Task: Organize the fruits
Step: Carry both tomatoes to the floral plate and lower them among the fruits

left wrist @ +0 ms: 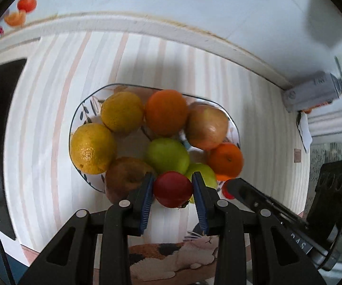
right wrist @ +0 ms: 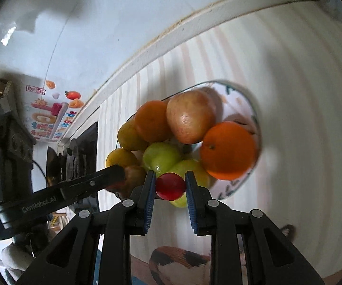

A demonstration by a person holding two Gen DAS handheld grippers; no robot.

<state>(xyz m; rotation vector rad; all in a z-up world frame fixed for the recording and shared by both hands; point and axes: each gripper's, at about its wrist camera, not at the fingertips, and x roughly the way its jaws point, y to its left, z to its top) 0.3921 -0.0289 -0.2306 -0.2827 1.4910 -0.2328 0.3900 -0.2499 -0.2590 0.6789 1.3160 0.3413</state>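
A patterned plate (left wrist: pixel 234 128) on the striped tablecloth holds several fruits: two yellow citrus (left wrist: pixel 122 111), oranges (left wrist: pixel 166 111), a reddish apple (left wrist: pixel 206 127) and green apples (left wrist: pixel 167 155). In the left wrist view my left gripper (left wrist: pixel 173 187) is shut on a small red fruit (left wrist: pixel 173 189) just above the plate's near edge. The right gripper (left wrist: pixel 229 187) comes in beside it with something red at its tip. In the right wrist view the right gripper (right wrist: pixel 170 185) is shut on another small red fruit (right wrist: pixel 170 186) over the plate (right wrist: pixel 246 102). The left gripper (right wrist: pixel 119 178) reaches in from the left.
A white ledge (left wrist: pixel 147 27) and a pale wall run behind the table. A grey box (left wrist: pixel 311 92) lies at the right end of the ledge. A cat-pattern mat (left wrist: pixel 171 258) lies at the near side. Fruit stickers (right wrist: pixel 52 116) mark the wall, above a dark object (left wrist: pixel 0 109).
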